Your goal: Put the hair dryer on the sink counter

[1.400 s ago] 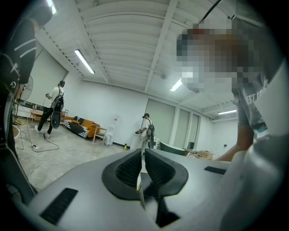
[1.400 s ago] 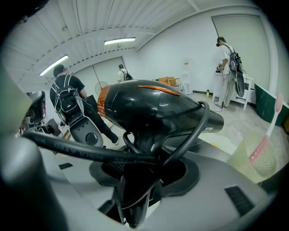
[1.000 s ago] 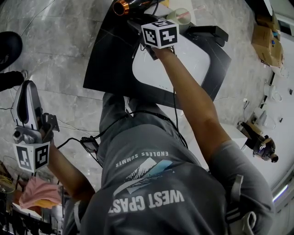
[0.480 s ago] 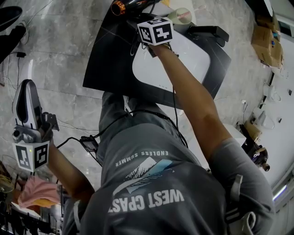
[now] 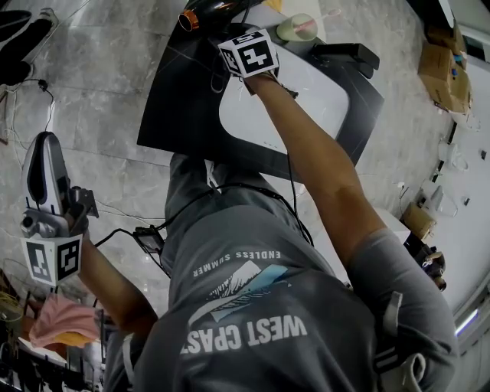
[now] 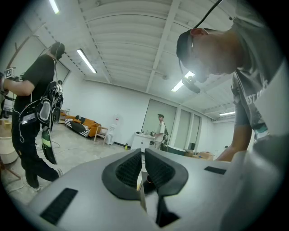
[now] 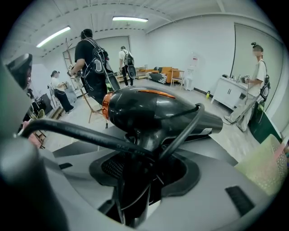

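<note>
The black hair dryer (image 5: 205, 9) with an orange nozzle ring hangs over the far left part of the black sink counter (image 5: 172, 99). My right gripper (image 5: 232, 29) is shut on its handle. In the right gripper view the hair dryer (image 7: 153, 108) lies crosswise above the right gripper (image 7: 144, 173), nozzle to the left, with its black cord (image 7: 86, 135) looped across the jaws. My left gripper (image 5: 42, 149) hangs low at my left side over the floor. The left gripper (image 6: 142, 169) has its pads together with nothing between them.
A white basin (image 5: 291, 107) is set in the counter. A pale green cup (image 5: 297, 27) and a black box (image 5: 344, 53) stand at the counter's far end. Cardboard boxes (image 5: 444, 65) lie at the right, a pink cloth (image 5: 57, 321) at the lower left. Other people stand around the room.
My right gripper has carried the hair dryer a little to the left and farther away over the counter. The left gripper has stayed in place.
</note>
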`<move>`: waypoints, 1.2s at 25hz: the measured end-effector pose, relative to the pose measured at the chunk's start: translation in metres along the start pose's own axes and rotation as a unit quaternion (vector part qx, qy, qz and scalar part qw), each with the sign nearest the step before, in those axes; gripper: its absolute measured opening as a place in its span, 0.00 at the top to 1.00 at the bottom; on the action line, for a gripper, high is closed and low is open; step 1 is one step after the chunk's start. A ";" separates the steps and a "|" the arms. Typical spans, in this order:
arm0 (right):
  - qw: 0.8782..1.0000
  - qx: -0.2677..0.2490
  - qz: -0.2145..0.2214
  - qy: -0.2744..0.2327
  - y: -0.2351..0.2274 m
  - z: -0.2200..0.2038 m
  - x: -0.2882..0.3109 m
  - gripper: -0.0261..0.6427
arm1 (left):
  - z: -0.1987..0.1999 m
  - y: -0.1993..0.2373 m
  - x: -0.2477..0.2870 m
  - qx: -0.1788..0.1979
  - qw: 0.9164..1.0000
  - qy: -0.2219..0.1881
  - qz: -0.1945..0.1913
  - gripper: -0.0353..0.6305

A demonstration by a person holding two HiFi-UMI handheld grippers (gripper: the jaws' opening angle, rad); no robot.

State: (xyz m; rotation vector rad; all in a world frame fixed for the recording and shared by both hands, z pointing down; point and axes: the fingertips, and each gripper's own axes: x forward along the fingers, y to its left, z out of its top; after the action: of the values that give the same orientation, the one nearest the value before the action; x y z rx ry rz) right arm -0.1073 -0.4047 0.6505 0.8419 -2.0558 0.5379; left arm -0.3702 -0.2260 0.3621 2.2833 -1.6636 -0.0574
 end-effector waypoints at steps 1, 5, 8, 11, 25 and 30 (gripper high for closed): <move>1.000 -0.001 0.000 0.000 0.000 0.000 0.001 0.60 | 0.000 0.000 0.000 0.000 1.000 -0.001 0.000 0.89; 1.000 -0.009 -0.014 0.008 -0.002 0.002 -0.002 0.60 | 0.002 -0.002 -0.001 0.002 1.000 -0.003 0.000 0.89; 1.000 -0.016 -0.016 0.018 -0.002 0.001 0.000 0.59 | 0.004 -0.004 -0.001 0.002 1.000 -0.006 -0.001 0.89; 0.999 -0.027 -0.022 0.031 -0.001 -0.001 0.002 0.59 | 0.005 -0.005 -0.003 0.004 1.000 -0.010 -0.001 0.89; 0.995 -0.056 -0.017 0.078 0.005 -0.002 -0.008 0.47 | 0.016 -0.013 -0.016 0.012 1.000 -0.022 0.007 0.89; 0.996 -0.056 -0.009 0.074 0.007 0.001 -0.019 0.45 | 0.022 -0.021 -0.019 0.019 0.999 -0.029 0.006 0.89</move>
State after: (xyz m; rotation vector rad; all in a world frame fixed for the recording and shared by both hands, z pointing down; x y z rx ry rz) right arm -0.1048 -0.3937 0.6333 0.7329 -1.9228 0.4558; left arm -0.3617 -0.2071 0.3320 2.3198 -1.7220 -0.0917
